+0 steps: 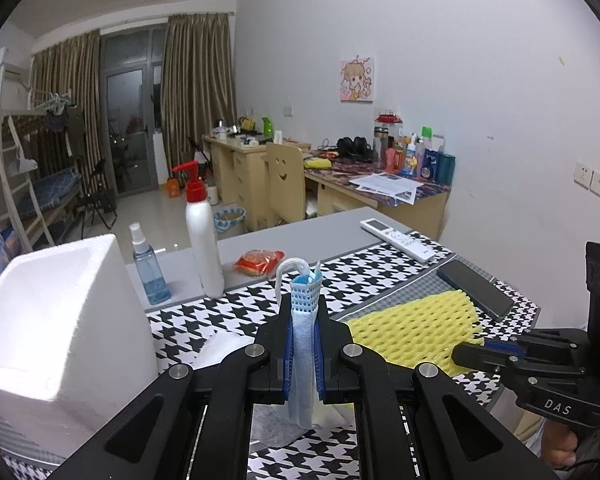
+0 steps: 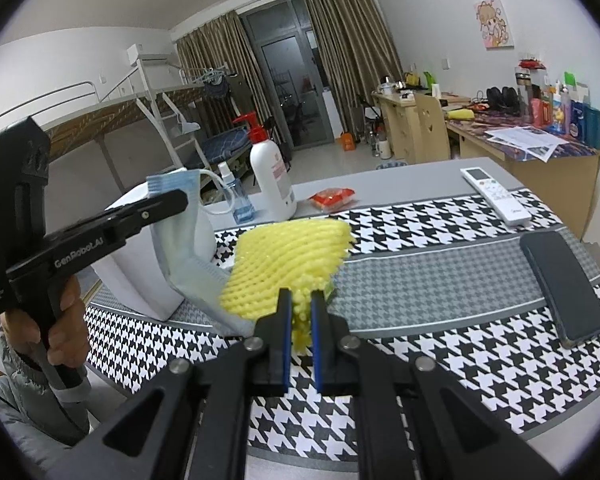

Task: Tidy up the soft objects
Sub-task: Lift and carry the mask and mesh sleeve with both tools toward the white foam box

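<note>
My left gripper (image 1: pixel 304 300) is shut on a light blue face mask (image 1: pixel 303 356), which hangs down between the blue pads with its white ear loop sticking up. From the right wrist view the left gripper (image 2: pixel 180 200) holds the mask (image 2: pixel 180 240) in the air beside a white foam box (image 2: pixel 140 280). My right gripper (image 2: pixel 301 300) is shut on the near edge of a yellow foam net (image 2: pixel 288 256), lifted off the houndstooth cloth. In the left wrist view the yellow foam net (image 1: pixel 412 332) lies to the right, with the right gripper (image 1: pixel 460 354) at its edge.
The white foam box (image 1: pixel 48 312) stands at the left. A white pump bottle (image 1: pixel 202 240), a blue spray bottle (image 1: pixel 148 272) and a red snack packet (image 1: pixel 260 260) stand behind. A remote (image 1: pixel 400 238) and a dark phone (image 1: pixel 476 288) lie at the right.
</note>
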A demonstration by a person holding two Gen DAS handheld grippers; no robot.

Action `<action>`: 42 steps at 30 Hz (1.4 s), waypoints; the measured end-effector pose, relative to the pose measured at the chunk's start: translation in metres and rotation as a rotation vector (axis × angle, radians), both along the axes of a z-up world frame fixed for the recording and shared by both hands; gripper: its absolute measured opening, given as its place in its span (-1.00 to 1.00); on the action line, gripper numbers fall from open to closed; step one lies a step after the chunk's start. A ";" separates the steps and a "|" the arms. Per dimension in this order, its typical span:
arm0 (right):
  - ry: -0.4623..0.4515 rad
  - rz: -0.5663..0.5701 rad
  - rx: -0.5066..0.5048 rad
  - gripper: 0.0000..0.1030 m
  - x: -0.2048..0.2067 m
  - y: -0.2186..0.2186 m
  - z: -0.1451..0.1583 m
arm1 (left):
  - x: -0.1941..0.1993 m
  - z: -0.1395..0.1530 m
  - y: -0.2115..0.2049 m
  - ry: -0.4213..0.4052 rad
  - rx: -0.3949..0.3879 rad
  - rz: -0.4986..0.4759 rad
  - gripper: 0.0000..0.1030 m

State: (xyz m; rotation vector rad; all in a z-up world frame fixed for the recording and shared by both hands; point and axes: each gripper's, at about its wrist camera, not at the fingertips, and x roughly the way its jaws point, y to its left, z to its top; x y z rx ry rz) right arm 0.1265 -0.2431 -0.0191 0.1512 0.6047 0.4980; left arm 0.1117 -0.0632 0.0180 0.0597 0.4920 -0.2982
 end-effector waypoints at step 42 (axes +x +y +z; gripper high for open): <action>-0.117 -0.013 -0.019 -0.78 0.010 0.028 0.037 | -0.018 0.039 0.039 -0.111 0.004 0.138 -0.82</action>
